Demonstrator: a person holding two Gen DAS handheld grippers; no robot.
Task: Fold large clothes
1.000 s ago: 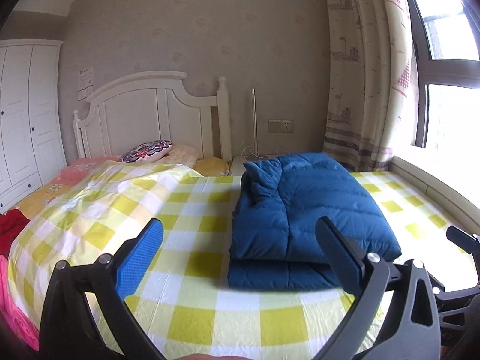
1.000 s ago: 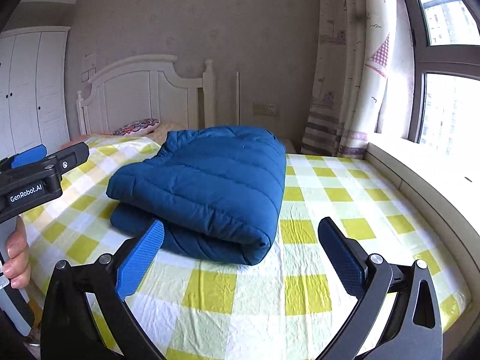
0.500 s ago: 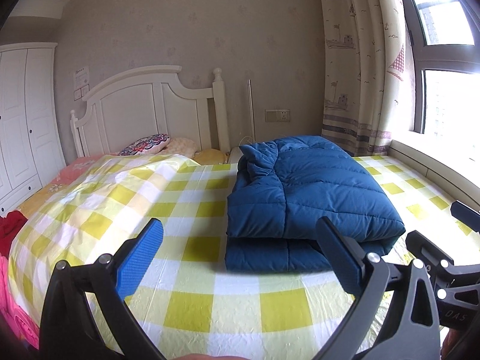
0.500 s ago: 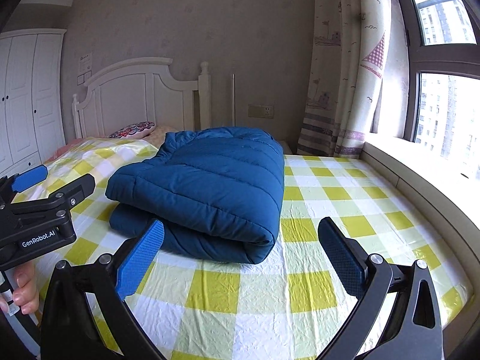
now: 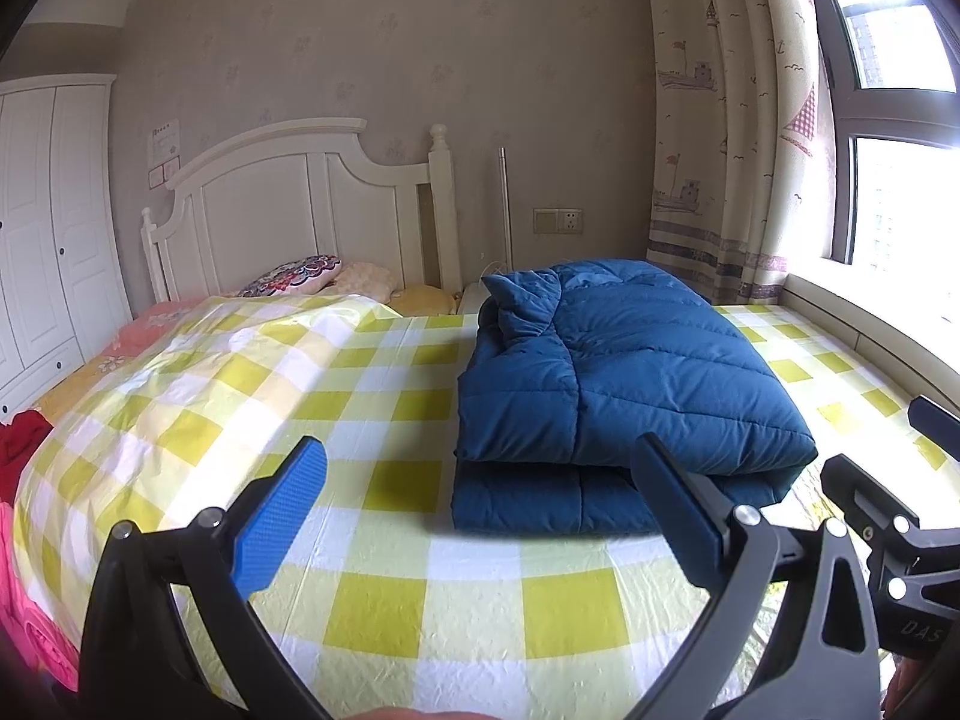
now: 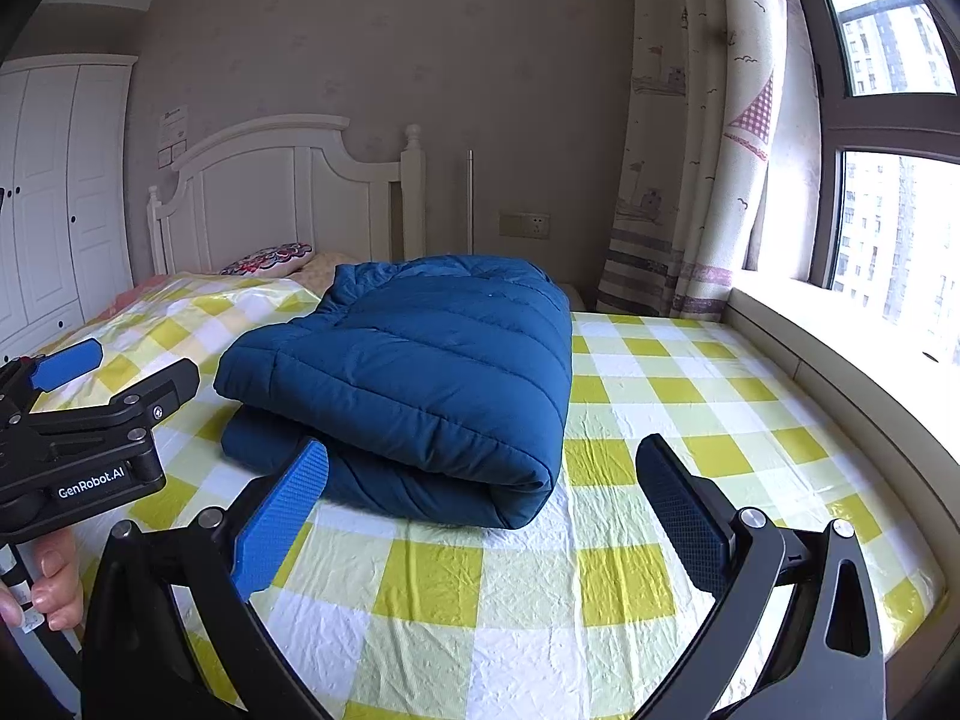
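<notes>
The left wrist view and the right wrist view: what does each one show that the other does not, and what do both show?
Only the left wrist view shows the red cloth at the bed's left edge and the jacket's bunched collar end.

Only the right wrist view shows the hand holding the left gripper, the GenRobot.AI label, and the buildings outside the window.

Both show the folded blue padded jacket on the yellow checked sheet, the white headboard, the patterned pillow, the curtain, and open, empty jaws, including the right gripper.
</notes>
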